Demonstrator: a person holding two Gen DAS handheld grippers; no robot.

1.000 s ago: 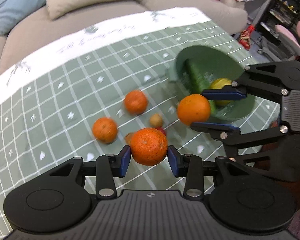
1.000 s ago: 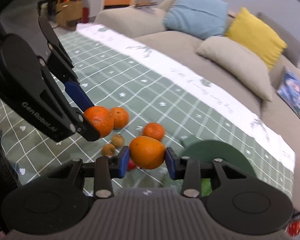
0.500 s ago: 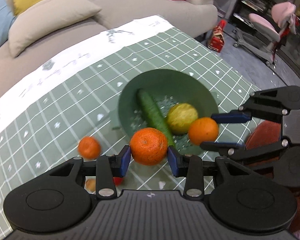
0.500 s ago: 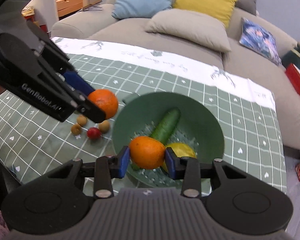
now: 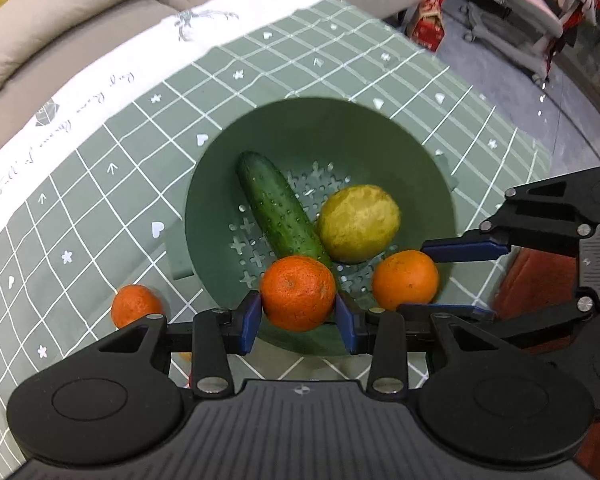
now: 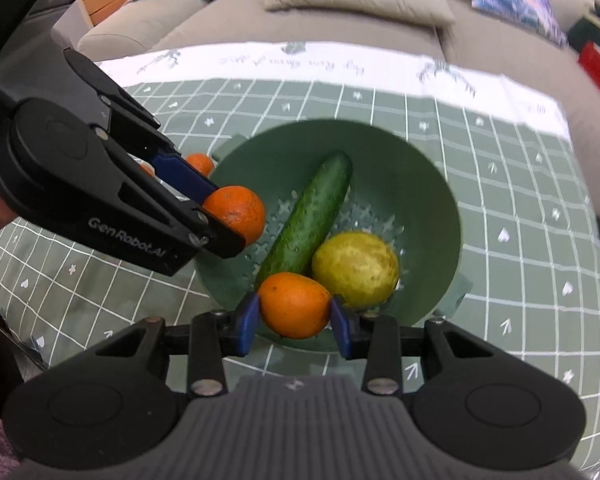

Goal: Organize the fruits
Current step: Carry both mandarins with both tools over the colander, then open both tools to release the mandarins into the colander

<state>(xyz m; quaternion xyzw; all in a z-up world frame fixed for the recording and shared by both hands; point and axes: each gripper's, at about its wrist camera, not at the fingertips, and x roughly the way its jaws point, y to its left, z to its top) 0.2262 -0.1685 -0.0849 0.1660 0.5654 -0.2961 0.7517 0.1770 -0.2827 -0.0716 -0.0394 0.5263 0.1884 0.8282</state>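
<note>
Above the green bowl (image 5: 416, 152), which already holds a cucumber (image 5: 278, 208) and a yellow-green fruit (image 5: 358, 224), both grippers hover side by side. Left gripper (image 5: 298, 316) clamps one orange (image 5: 298, 298); right gripper (image 6: 294, 318) clamps another orange (image 6: 294, 310). Neither is released yet. At least one more orange (image 5: 134, 310) lies on the tablecloth (image 5: 100, 200) beside the bowl.

Bright, even indoor light with soft shadows; strong fisheye bending at edges, motion blur toward 12 o'clock
</note>
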